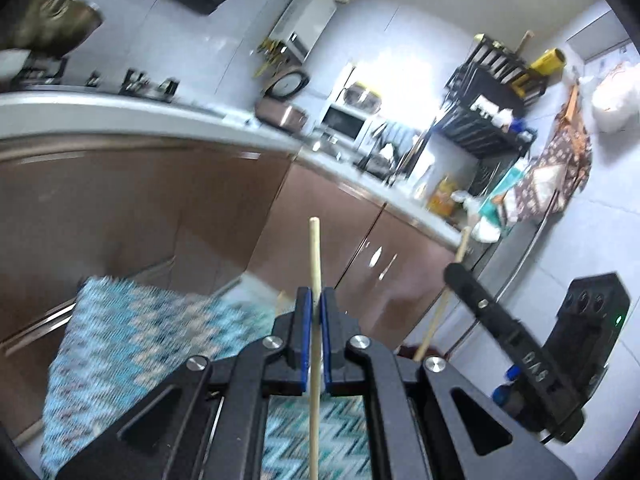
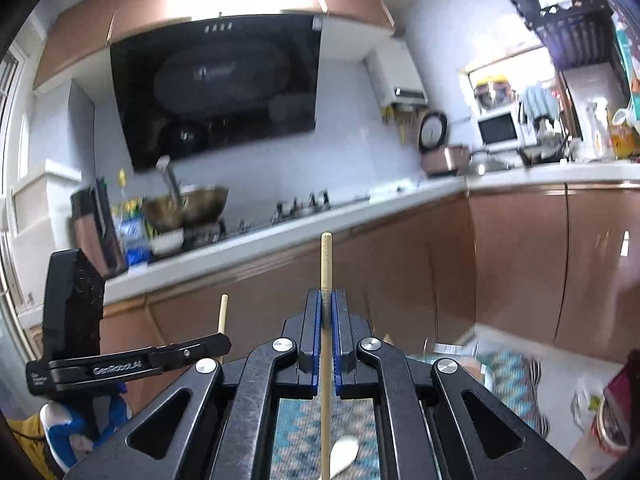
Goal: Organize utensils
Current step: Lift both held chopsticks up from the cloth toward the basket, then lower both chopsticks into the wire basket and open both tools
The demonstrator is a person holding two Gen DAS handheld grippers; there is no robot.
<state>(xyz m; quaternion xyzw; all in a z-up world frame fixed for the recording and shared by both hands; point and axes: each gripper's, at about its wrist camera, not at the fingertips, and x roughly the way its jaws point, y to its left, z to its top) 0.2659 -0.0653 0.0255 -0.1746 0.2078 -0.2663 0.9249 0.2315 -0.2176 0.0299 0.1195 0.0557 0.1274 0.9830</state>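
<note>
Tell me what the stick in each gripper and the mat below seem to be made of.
The stick in the left gripper, stick, looks like pale unfinished wood or bamboo: matte tan with a rounded tip. The right gripper clamps a similar one, with a pale spoon-like bowl near its lower end. The mat appears to be woven fabric with a teal zigzag pattern; blur hides the weave.

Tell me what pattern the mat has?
Teal-and-white zigzag mat, clearest in the left wrist view.

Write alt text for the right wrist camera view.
The right hand-held gripper is shut on a thin wooden stick pointing up toward a kitchen counter with brown cabinets. The left hand-held gripper appears at left holding another stick.
</note>
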